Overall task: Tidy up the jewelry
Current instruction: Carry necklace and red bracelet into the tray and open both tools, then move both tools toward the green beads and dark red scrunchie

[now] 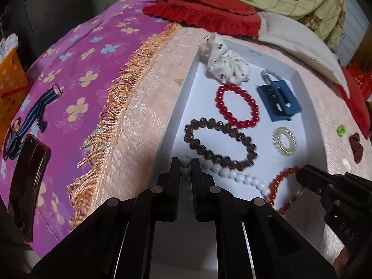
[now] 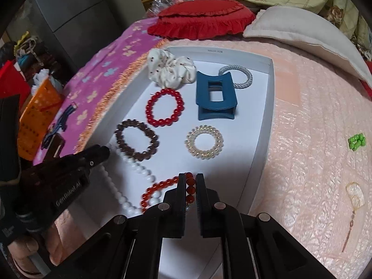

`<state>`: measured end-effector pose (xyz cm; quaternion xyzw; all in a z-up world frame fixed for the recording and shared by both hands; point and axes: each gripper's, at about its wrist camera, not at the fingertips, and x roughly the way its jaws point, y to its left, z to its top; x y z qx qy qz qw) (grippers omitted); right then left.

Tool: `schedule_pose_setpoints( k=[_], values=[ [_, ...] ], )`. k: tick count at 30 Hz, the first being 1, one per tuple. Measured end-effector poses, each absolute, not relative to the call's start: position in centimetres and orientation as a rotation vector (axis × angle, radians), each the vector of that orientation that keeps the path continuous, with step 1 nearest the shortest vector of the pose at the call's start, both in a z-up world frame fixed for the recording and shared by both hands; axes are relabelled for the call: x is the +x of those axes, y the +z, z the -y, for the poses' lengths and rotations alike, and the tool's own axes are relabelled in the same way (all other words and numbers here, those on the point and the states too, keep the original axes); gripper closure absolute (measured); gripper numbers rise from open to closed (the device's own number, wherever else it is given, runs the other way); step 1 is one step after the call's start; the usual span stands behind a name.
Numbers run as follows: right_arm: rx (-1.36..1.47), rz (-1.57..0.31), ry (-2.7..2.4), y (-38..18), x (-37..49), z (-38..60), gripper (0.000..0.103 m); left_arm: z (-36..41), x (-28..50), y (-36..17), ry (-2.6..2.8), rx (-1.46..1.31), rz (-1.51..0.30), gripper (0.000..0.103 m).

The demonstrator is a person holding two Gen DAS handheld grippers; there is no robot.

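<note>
A white tray (image 1: 176, 107) (image 2: 267, 107) lies on a pink bedspread. In it are a red bead bracelet (image 1: 237, 104) (image 2: 164, 110), a brown bead bracelet (image 1: 218, 146) (image 2: 137, 139), a blue claw clip (image 1: 279, 98) (image 2: 216, 97), a clear spiral hair tie (image 1: 284, 140) (image 2: 204, 141), a grey hair tie (image 2: 236, 78) and a white scrunchie (image 1: 226, 64) (image 2: 169, 68). My left gripper (image 1: 185, 171) (image 2: 104, 151) is shut on a white bead strand (image 1: 232, 174) (image 2: 137, 169). My right gripper (image 2: 190, 188) (image 1: 300, 174) is shut on an orange bead bracelet (image 2: 162, 186) (image 1: 277, 181) that overlaps the white strand.
On the bedspread right of the tray lie a green bead piece (image 2: 357, 140), a tasselled earring (image 2: 354, 197) and a dark red piece (image 1: 355, 144). A phone (image 1: 28, 181) and a striped strap (image 1: 34, 118) lie on the purple cloth at left. Red and white cushions (image 2: 202, 19) sit behind.
</note>
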<state>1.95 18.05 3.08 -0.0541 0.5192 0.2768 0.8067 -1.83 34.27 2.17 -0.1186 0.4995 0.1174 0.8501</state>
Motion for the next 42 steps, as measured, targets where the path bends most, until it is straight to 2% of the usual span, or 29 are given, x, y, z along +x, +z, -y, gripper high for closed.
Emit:
schedule_pose_setpoints(
  k=[13,14,16,17,19,20,21,26,28,29,42],
  values=[
    [-0.15,-1.106,0.519,2.0,6.2,-19.4,0.096,-34.5,1.0,1.9,0.261,-0.245,-1.038,0.095],
    [-0.157,-1.102,0.527,2.1,6.1,-19.4,0.096,-34.5,0.7,2.0,0.254,-0.258,-1.035,0.094],
    [-0.164,-1.093,0.542,2.5,5.7,-19.4,0.096,-34.6,0.2,2.3,0.226,-0.3,-1.033,0.083],
    [-0.161,-1.092,0.548,2.7,5.5,-19.3,0.094,-34.6,-0.3,2.6,0.211,-0.326,-1.026,0.08],
    [-0.142,-1.084,0.552,3.1,5.0,-18.9,0.079,-34.4,-1.1,3.4,0.197,-0.347,-1.007,0.078],
    [-0.126,-1.074,0.557,3.4,4.7,-18.7,0.065,-34.2,-1.7,4.1,0.192,-0.348,-0.997,0.078],
    [-0.112,-1.062,0.558,3.7,4.4,-18.5,0.061,-33.9,-2.3,4.6,0.189,-0.346,-0.99,0.078],
    [-0.066,-1.014,0.578,6.1,1.9,-16.1,0.061,-32.2,-5.5,7.7,0.207,-0.306,-0.914,0.075],
    [-0.042,-0.991,0.588,7.2,0.6,-14.5,0.061,-31.4,-7.1,8.7,0.223,-0.294,-0.879,0.064],
    [-0.028,-0.978,0.591,7.7,-0.1,-13.6,0.061,-30.9,-8.0,9.2,0.234,-0.293,-0.86,0.063],
    [-0.018,-0.824,0.493,10.1,-9.3,-2.7,0.06,-21.5,-15.2,12.0,0.219,-0.233,-0.77,0.062]
  ],
)
